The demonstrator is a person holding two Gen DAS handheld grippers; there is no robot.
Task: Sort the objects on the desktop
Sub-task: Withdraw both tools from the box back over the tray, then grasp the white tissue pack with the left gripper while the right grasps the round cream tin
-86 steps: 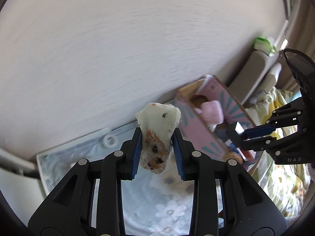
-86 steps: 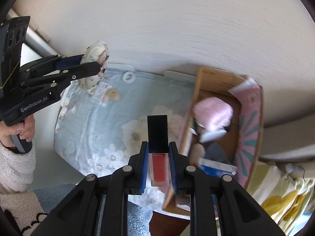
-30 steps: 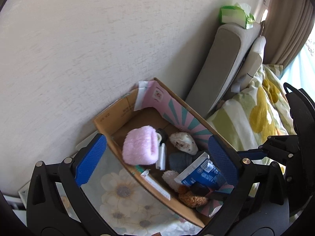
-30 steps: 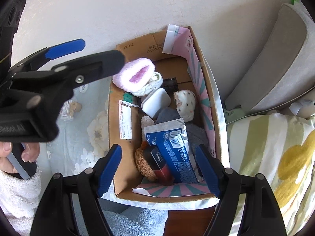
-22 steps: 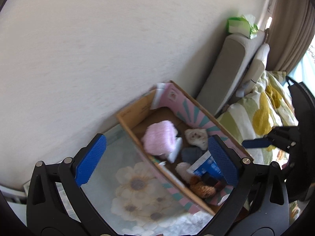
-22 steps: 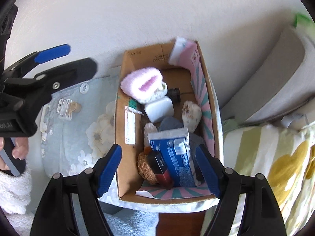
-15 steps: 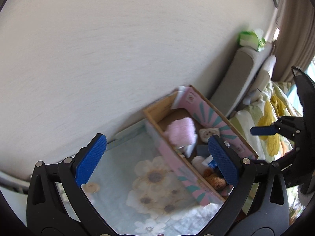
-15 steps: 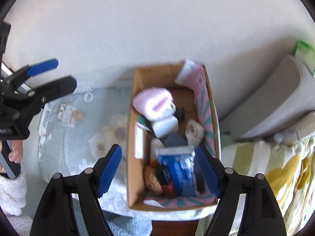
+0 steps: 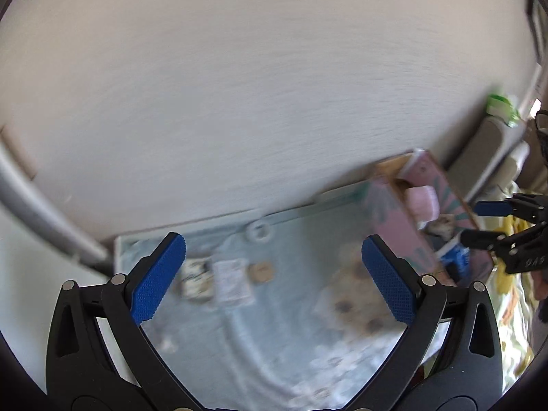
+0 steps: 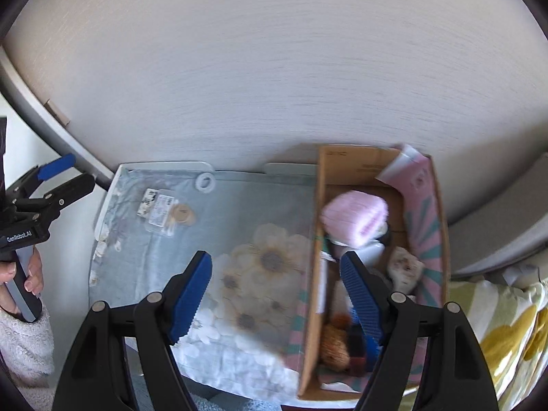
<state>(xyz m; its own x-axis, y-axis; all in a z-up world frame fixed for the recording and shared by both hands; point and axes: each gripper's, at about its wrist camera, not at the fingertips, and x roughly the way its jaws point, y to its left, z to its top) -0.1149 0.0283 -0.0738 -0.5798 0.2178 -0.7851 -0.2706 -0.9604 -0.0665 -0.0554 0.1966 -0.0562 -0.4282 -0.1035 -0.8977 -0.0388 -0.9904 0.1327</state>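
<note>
Jaws of the right gripper [image 10: 275,294] stood wide apart with nothing between them, above the floral cloth [image 10: 219,239] and the near edge of the cardboard box [image 10: 316,239]. In the box lay a brown fuzzy thing [image 10: 334,344], a blue packet, a small speckled plush [image 10: 406,267] and a pink fluffy roll [image 10: 356,217]. Farther left, small packets [image 10: 161,209] lay on the cloth. The left gripper [image 9: 272,279] hung equally wide and empty.
</note>
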